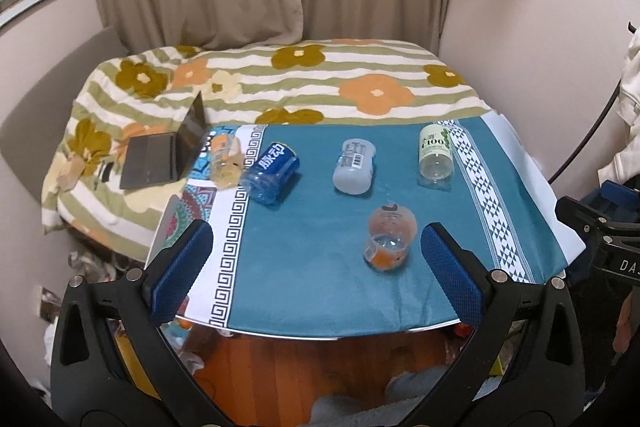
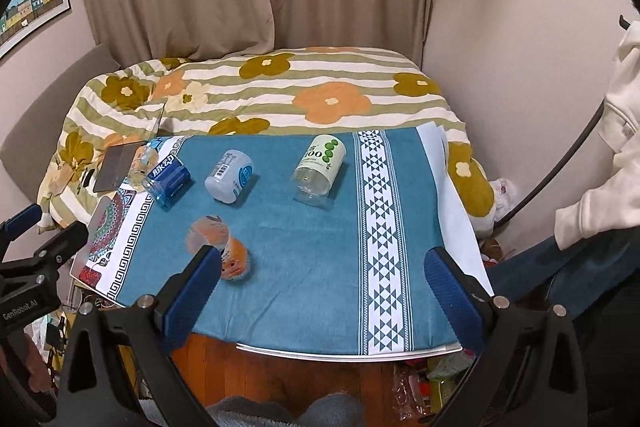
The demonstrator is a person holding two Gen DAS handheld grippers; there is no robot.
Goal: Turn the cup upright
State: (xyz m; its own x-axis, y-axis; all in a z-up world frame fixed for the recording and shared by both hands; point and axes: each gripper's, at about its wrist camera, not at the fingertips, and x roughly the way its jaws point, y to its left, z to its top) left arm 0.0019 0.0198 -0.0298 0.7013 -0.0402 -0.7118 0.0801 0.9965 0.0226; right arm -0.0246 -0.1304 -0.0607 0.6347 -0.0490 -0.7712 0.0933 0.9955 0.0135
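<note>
Several cut-bottle cups lie on their sides on the blue tablecloth (image 1: 312,267). An orange cup (image 1: 387,241) lies nearest, open end toward me; it also shows in the right wrist view (image 2: 224,251). Behind it lie a blue cup (image 1: 272,169), a white-grey cup (image 1: 354,167) and a green-labelled clear cup (image 1: 435,157). A clear orange-tinted cup (image 1: 226,159) sits at the far left. My left gripper (image 1: 316,255) is open and empty above the near table edge, the orange cup just inside its right finger. My right gripper (image 2: 324,279) is open and empty, its left finger (image 2: 196,287) beside the orange cup.
A laptop (image 1: 168,151) lies open on the flowered bedspread (image 1: 360,83) behind the table. Curtains and walls stand behind the bed. The table's near edge (image 1: 320,337) overhangs a wooden floor with clutter. A person in white stands at the right (image 2: 616,147).
</note>
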